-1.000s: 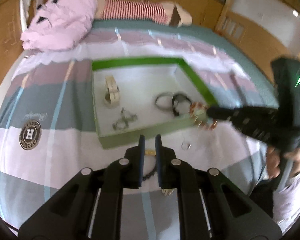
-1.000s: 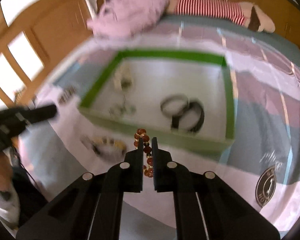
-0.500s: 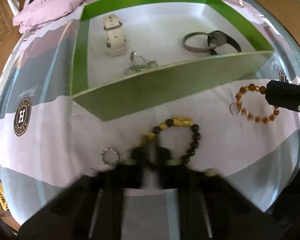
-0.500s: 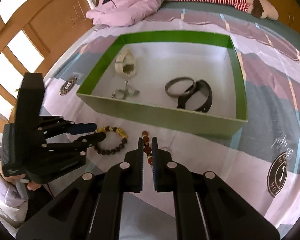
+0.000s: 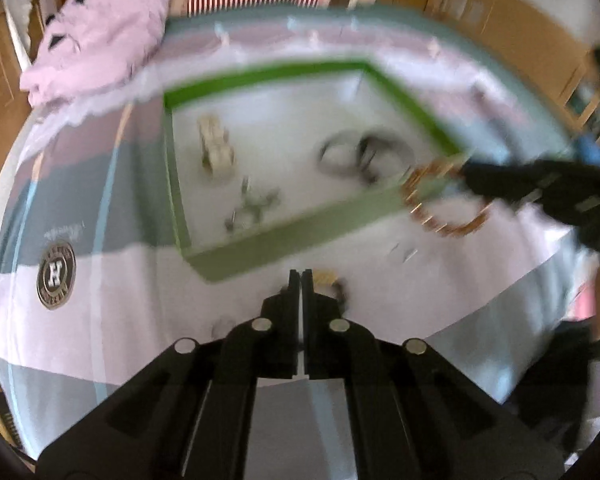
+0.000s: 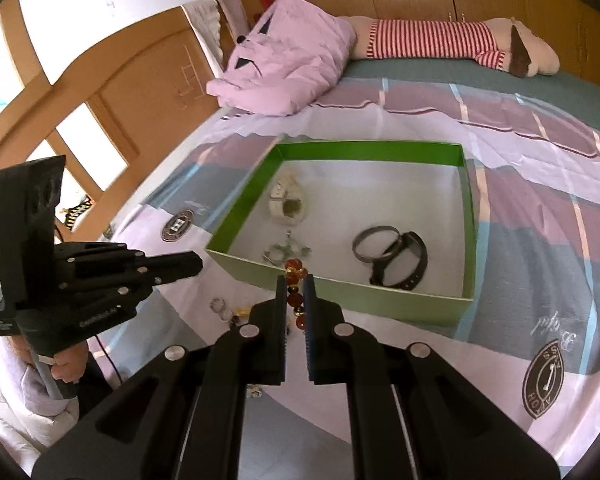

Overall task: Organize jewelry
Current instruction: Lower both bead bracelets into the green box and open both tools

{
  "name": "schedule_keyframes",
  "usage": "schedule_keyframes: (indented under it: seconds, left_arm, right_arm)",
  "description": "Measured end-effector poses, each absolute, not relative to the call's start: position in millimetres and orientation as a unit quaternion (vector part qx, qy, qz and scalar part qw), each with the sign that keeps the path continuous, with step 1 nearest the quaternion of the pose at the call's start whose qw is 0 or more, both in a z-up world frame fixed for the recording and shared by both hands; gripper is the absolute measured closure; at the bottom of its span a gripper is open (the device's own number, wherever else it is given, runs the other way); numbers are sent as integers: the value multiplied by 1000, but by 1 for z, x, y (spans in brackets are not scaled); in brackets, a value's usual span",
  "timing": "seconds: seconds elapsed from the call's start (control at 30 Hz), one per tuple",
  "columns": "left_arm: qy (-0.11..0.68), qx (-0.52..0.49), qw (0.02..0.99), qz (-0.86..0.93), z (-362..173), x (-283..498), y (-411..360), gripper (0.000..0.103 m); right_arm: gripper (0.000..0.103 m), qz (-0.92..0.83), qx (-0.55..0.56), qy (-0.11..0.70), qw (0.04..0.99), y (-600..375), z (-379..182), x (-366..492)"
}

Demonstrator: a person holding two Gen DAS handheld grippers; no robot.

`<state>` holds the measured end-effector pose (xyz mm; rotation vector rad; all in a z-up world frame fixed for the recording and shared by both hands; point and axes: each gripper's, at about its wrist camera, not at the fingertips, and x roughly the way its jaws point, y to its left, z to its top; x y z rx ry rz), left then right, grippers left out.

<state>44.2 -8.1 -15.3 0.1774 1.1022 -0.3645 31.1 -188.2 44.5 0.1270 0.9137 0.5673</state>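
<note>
A green box (image 6: 340,288) with a white floor lies on the bed. Inside it are a white watch (image 6: 286,202), a silver trinket (image 6: 286,250) and two dark bands (image 6: 392,254). My right gripper (image 6: 295,282) is shut on an amber bead bracelet (image 6: 294,276), held above the box's near wall; it also shows in the blurred left wrist view (image 5: 440,200). My left gripper (image 5: 301,274) is shut with nothing between its fingers, above the sheet in front of the box (image 5: 300,240). A dark and gold bead bracelet (image 5: 332,280) lies just beyond its tips.
A small ring (image 6: 218,304) lies on the sheet near the left gripper body (image 6: 100,276). A pink garment (image 6: 284,56) and a striped plush toy (image 6: 440,40) lie at the head of the bed. Wooden cabinets stand around.
The right gripper has lifted the amber bracelet off the sheet up to the box's near wall. The left gripper has risen and pulled back from the dark bead bracelet, with its jaws now shut.
</note>
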Motion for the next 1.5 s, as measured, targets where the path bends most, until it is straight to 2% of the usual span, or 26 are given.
schedule_keyframes:
  seconds: [0.07, 0.2, 0.27, 0.3, 0.33, 0.37, 0.6, 0.73, 0.83, 0.87, 1.1, 1.17, 1.23, 1.5]
  left_arm:
    - [545, 104, 818, -155, -42, 51, -17, 80]
    - [565, 113, 803, -152, -64, 55, -20, 76]
    - [562, 120, 806, -142, -69, 56, -20, 78]
    - [560, 120, 808, -138, -69, 56, -19, 85]
    - [557, 120, 811, -128, -68, 57, -18, 98]
    - [557, 114, 812, -130, -67, 57, -16, 103]
    - [481, 60, 856, -177, 2, 38, -3, 103]
    - [493, 64, 846, -194, 0, 41, 1, 103]
    - [523, 89, 828, -182, -28, 49, -7, 77]
    - [530, 106, 823, -175, -38, 49, -16, 77]
    - [571, 143, 796, -142, -82, 58, -22, 77]
    - [570, 142, 797, -143, -81, 58, -22, 93]
    - [564, 144, 800, -143, -77, 55, -24, 93]
    - [484, 84, 848, -202, -3, 33, -16, 93]
  right_arm:
    - [96, 266, 56, 446, 853, -185, 37, 35]
    - [96, 258, 51, 471, 842, -180, 20, 40]
    - [96, 256, 48, 479, 839, -179, 13, 40]
    - [96, 255, 45, 483, 837, -178, 10, 40]
    - [96, 253, 43, 486, 835, -177, 7, 39]
    - [96, 248, 39, 493, 833, -176, 2, 40]
    - [96, 237, 28, 495, 835, -176, 1, 36]
    - [96, 241, 37, 479, 844, -181, 12, 34]
    - [96, 240, 35, 484, 841, -181, 9, 35]
    - [96, 238, 33, 488, 839, -180, 6, 35]
    - [96, 237, 29, 503, 830, -174, -5, 38]
    - [96, 239, 28, 504, 830, -174, -5, 36]
    - [96, 239, 27, 504, 829, -175, -6, 35]
    - [96, 242, 35, 487, 839, -181, 8, 31]
